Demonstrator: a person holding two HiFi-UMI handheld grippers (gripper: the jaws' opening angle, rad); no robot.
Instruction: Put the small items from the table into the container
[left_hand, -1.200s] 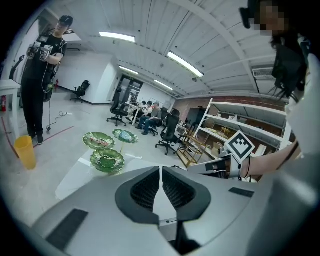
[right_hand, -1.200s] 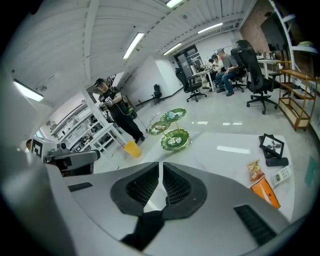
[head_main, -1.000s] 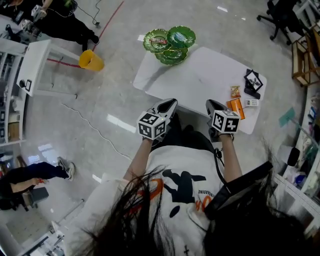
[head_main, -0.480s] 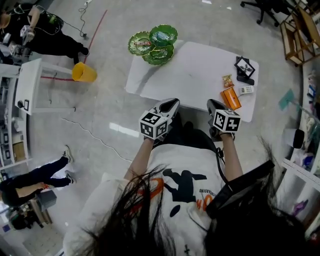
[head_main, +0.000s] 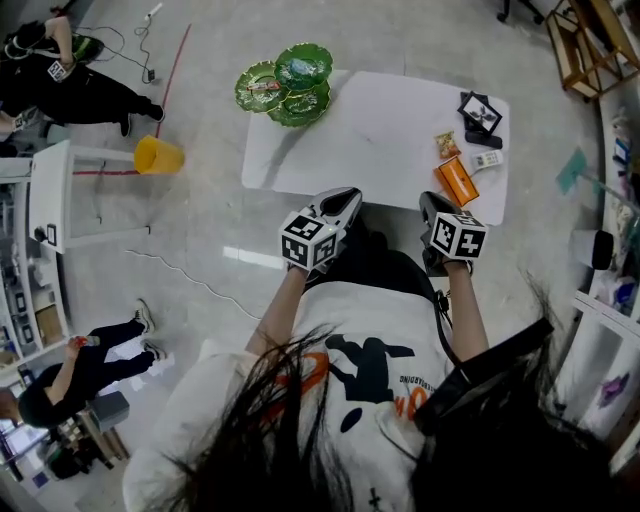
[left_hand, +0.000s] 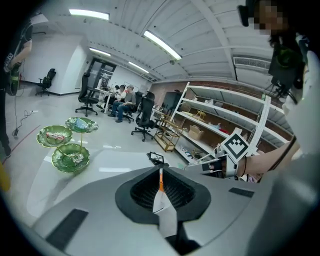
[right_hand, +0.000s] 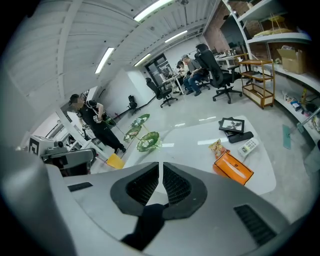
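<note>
Orange box, snack packet and white keypad lie at the right end of the surface, green tiered dish at its left corner. Left claw and right claw hang before it, jaws together, empty.

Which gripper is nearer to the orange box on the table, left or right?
Right. The right gripper is just short of the orange box, at the near edge of the table; the left gripper is well off to its left.
</note>
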